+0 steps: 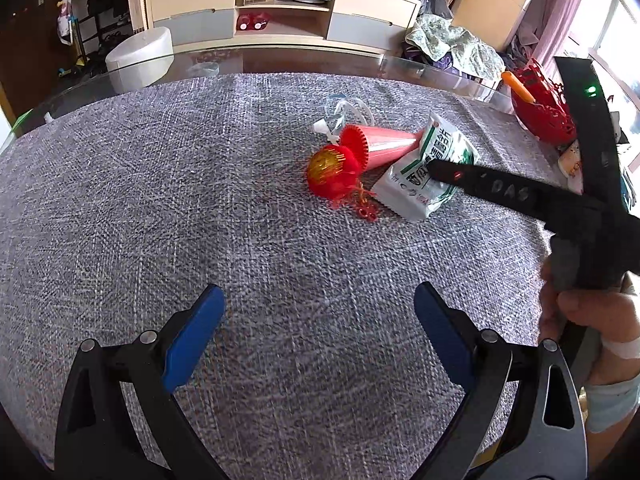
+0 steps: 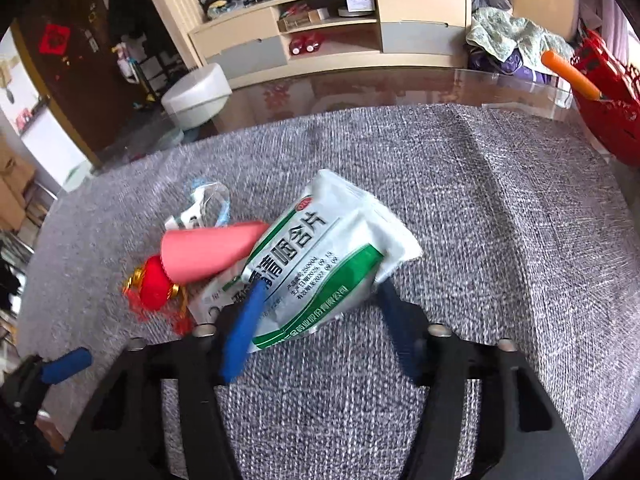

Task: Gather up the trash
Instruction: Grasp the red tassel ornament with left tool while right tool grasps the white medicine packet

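Observation:
A white and green lozenge bag (image 2: 320,256) lies on the grey cloth, resting partly on a pink paper cone (image 2: 212,252). A small red lantern ornament (image 2: 158,284) with tassels and a clear plastic wrapper (image 2: 208,204) lie to its left. My right gripper (image 2: 320,292) has its blue fingers (image 2: 244,328) on either side of the bag's near end, closing on it. In the left wrist view the bag (image 1: 428,172), cone (image 1: 380,146), lantern (image 1: 332,174) and wrapper (image 1: 340,114) sit mid-table. My left gripper (image 1: 320,308) is open and empty over bare cloth.
A red basket (image 2: 608,92) with an orange-handled tool (image 2: 568,72) stands at the table's far right; it also shows in the left wrist view (image 1: 544,108). The glass table edge (image 2: 360,88) runs beyond the cloth. A white stool (image 2: 196,96) and a TV cabinet (image 2: 332,24) stand behind.

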`<state>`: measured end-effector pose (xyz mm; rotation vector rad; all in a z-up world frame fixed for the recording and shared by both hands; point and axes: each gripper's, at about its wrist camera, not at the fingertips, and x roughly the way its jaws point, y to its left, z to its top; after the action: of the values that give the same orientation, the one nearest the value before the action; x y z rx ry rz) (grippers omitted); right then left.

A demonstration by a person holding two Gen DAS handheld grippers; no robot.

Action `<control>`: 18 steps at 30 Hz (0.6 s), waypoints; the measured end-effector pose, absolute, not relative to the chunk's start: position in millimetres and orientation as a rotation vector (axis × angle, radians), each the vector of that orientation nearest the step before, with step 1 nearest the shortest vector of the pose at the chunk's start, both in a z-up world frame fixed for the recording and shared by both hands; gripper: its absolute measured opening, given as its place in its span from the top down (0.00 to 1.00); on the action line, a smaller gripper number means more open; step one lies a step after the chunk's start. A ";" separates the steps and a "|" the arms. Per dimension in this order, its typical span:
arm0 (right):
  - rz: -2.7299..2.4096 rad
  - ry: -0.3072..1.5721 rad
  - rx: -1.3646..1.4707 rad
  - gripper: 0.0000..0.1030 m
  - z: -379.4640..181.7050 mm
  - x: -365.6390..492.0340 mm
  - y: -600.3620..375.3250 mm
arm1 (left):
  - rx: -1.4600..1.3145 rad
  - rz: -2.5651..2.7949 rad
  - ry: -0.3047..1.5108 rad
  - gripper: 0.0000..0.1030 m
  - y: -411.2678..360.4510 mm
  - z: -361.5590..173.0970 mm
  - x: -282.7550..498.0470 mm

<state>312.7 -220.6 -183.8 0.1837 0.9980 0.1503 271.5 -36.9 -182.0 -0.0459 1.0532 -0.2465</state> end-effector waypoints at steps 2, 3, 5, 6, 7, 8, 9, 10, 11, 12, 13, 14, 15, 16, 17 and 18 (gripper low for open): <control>0.155 0.992 0.179 0.59 -181.4 314.7 -222.1 | -0.044 -0.244 1.053 0.12 -37.2 -182.5 275.0; 0.175 0.993 0.181 0.70 -180.9 315.4 -220.7 | -0.045 -0.243 1.053 0.12 -37.9 -182.5 276.9; 0.175 0.986 0.145 0.72 -179.7 318.1 -212.2 | -0.048 -0.244 1.049 0.12 -38.6 -181.7 280.1; 0.180 0.981 0.132 0.74 -179.4 318.6 -208.9 | -0.048 -0.243 1.048 0.12 -39.1 -181.1 281.4; 0.182 0.979 0.130 0.76 -179.6 319.2 -207.7 | -0.048 -0.243 1.045 0.12 -39.1 -180.6 282.8; 0.184 0.977 0.131 0.78 -179.4 319.6 -206.6 | -0.048 -0.244 1.040 0.12 -39.2 -179.6 284.7; 0.187 0.975 0.136 0.79 -178.9 320.1 -207.3 | -0.048 -0.245 1.037 0.12 -39.6 -178.7 287.0; 0.191 0.974 0.138 0.81 -178.4 320.2 -208.2 | -0.047 -0.246 1.033 0.12 -39.8 -178.1 288.5; 0.189 0.970 0.133 0.87 -177.7 320.1 -209.1 | -0.044 -0.247 1.029 0.12 -40.8 -177.1 291.8; 0.193 0.968 0.132 0.91 -176.3 320.0 -211.2 | -0.041 -0.246 1.024 0.13 -41.8 -176.3 294.6; 0.200 0.973 0.138 0.92 -176.2 320.0 -213.5 | -0.038 -0.246 1.018 0.13 -43.3 -175.1 298.7; 0.207 0.979 0.140 0.92 -175.9 320.4 -215.3 | -0.035 -0.248 1.014 0.13 -44.8 -174.2 302.3; 0.213 0.981 0.142 0.94 -175.2 320.4 -216.9 | -0.032 -0.250 1.011 0.15 -46.1 -173.6 305.3; 0.218 0.983 0.143 0.94 -174.8 320.2 -218.1 | -0.028 -0.252 1.009 0.16 -47.7 -173.3 309.1; 0.225 0.984 0.145 0.96 -173.6 319.2 -220.2 | -0.024 -0.257 1.008 0.19 -50.2 -173.4 313.3; 0.230 0.983 0.149 0.96 -172.9 317.7 -221.2 | -0.020 -0.261 1.009 0.24 -53.9 -174.4 316.6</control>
<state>317.7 -221.2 -172.9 0.1490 0.9827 0.2301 316.6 -53.9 -174.4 -0.0201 1.0090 -0.2614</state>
